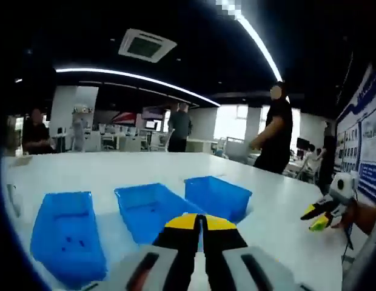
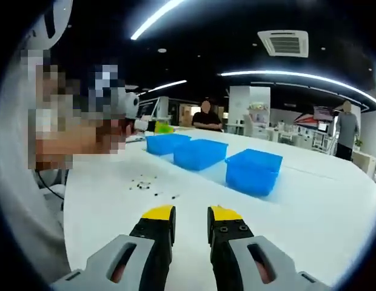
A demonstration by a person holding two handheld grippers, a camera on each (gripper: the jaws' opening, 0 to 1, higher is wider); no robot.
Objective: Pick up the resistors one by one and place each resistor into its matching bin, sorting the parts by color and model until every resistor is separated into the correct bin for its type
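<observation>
An open-plan office or lab hall: a dark ceiling with long light strips (image 1: 133,76) and an air-conditioning vent (image 1: 145,45), rows of desks with monitors (image 1: 124,139) mid-frame, posters (image 1: 364,139) at right, a large white tabletop (image 2: 309,200).

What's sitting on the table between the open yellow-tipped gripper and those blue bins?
In the right gripper view, small dark resistors lie scattered on the white table, between the right gripper and the blue bins.
</observation>
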